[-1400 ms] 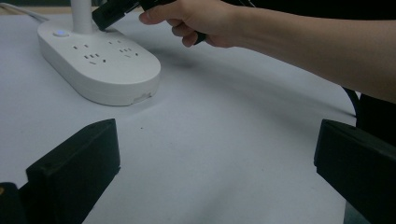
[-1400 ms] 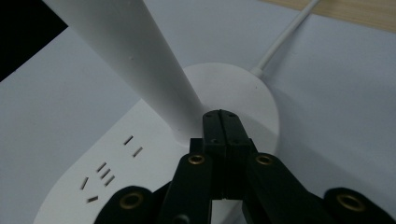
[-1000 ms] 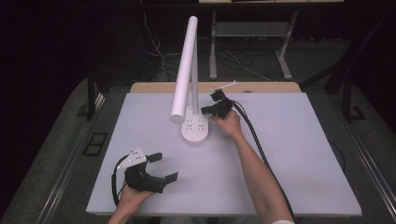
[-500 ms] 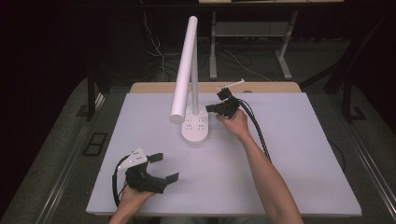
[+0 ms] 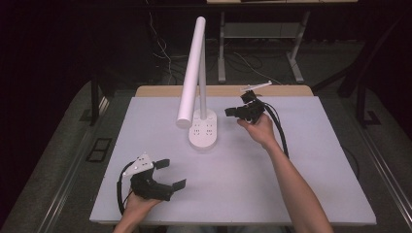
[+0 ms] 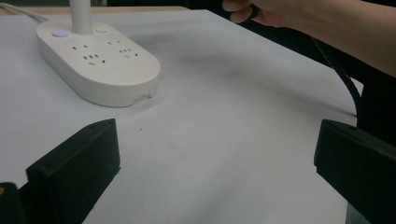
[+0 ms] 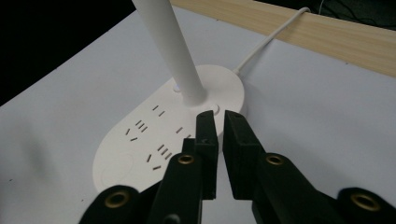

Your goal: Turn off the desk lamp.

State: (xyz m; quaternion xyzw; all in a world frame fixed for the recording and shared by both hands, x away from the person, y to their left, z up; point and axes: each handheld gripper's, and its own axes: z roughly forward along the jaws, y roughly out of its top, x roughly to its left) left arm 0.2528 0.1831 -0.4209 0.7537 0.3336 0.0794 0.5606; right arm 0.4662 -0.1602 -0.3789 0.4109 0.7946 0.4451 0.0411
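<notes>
A white desk lamp stands mid-table, its oval socket base (image 5: 203, 133) (image 6: 100, 65) (image 7: 140, 149) carrying a post (image 7: 173, 42) and a long tube head (image 5: 190, 73). My right gripper (image 5: 231, 112) (image 7: 219, 122) hovers just right of the base and points at it. Its jaws have just been opening and stand a narrow gap apart with nothing between them. My left gripper (image 5: 172, 174) (image 6: 217, 154) rests at the table's front left, wide open and empty, facing the base.
The lamp's white cord (image 7: 268, 42) runs off the back over the wooden table edge (image 5: 223, 91). The right forearm (image 5: 291, 179) lies across the table's right half, trailing a black cable (image 5: 281, 133). Bare white tabletop (image 5: 233, 179) lies between the grippers.
The right gripper has drawn back from the lamp base, to the right and slightly up. Its jaws now show a slit. The left gripper has kept still.
</notes>
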